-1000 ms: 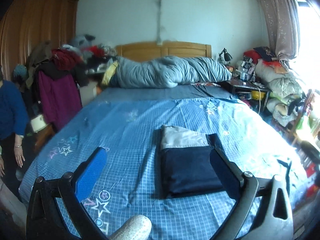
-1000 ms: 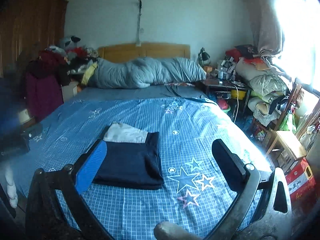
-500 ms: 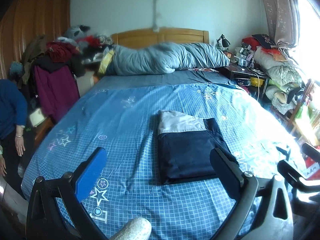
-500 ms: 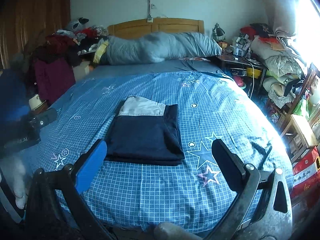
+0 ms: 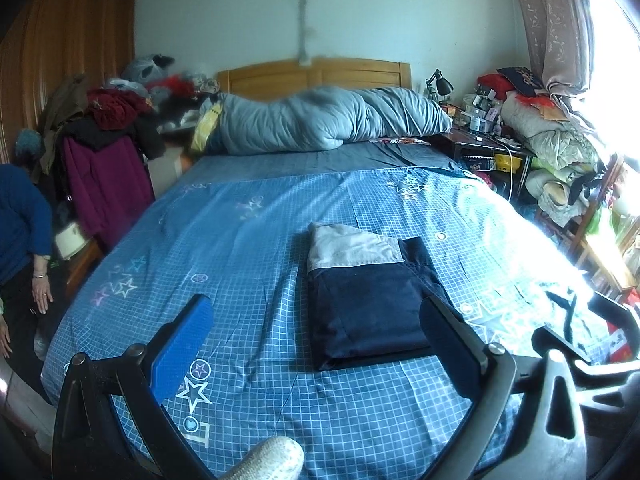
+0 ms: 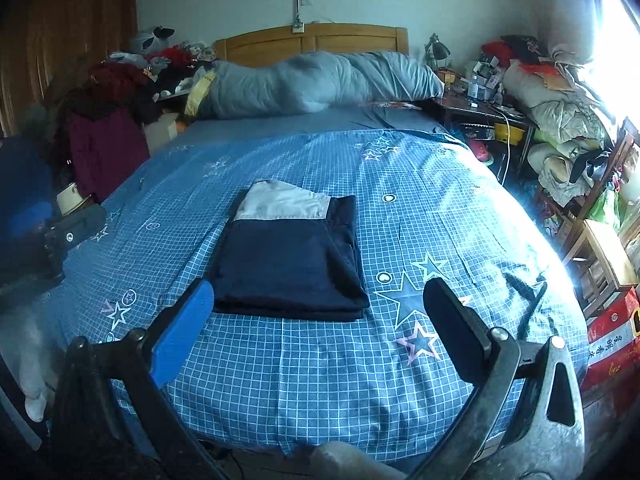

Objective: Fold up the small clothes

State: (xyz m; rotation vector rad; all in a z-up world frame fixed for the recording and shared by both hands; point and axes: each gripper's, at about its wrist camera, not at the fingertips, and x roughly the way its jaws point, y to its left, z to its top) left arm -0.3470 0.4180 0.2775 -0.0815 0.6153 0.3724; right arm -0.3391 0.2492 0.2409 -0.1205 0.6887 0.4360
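A navy garment with a pale grey band lies folded into a flat rectangle (image 5: 366,296) (image 6: 290,256) on the blue checked bed cover (image 5: 248,240) (image 6: 420,208). My left gripper (image 5: 316,332) hangs open above the near edge of the bed, with the fold just ahead and to its right. My right gripper (image 6: 316,320) is open too, held back from the bed's foot, the fold lying straight ahead of it. Nothing sits between either pair of fingers. The other gripper shows at the right edge of the left wrist view.
A rolled grey duvet (image 5: 328,120) lies against the wooden headboard. Piled clothes (image 5: 108,128) crowd the left side, where a person in a blue top (image 5: 20,232) stands. A cluttered bedside table (image 5: 484,140) and bundles of bedding (image 6: 560,120) fill the right.
Both grippers have drawn back and risen from the bed, so the folded garment looks farther away and more of the cover shows. The garment has not moved.
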